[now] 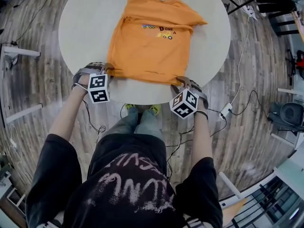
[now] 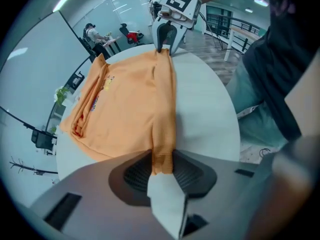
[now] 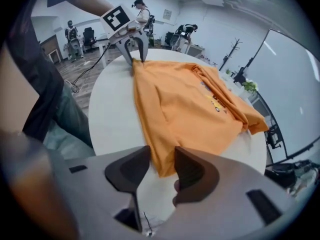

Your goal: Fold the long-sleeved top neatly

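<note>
The orange top (image 1: 152, 37) lies flat in the middle of the round table (image 1: 85, 18), its sleeves already folded in, so it makes a rough rectangle with the hem at the table's near edge. The cloth is a soft knit with a ribbed band along the hem and a small coloured print (image 1: 161, 31) on the chest.

My left claw (image 2: 162, 159) is pinching the hem's left corner at the near edge of the table; I see the ribbed band squeezed between its dark, grooved pads. My right claw (image 3: 161, 164) is closed on the hem's right corner, and the orange cloth fills the gap between its smooth, curved jaws.

The tabletop is plain, matte and pale. Around the table is a plank floor (image 1: 38, 94) with thin cables (image 1: 240, 75) trailing past the table's right side.
</note>
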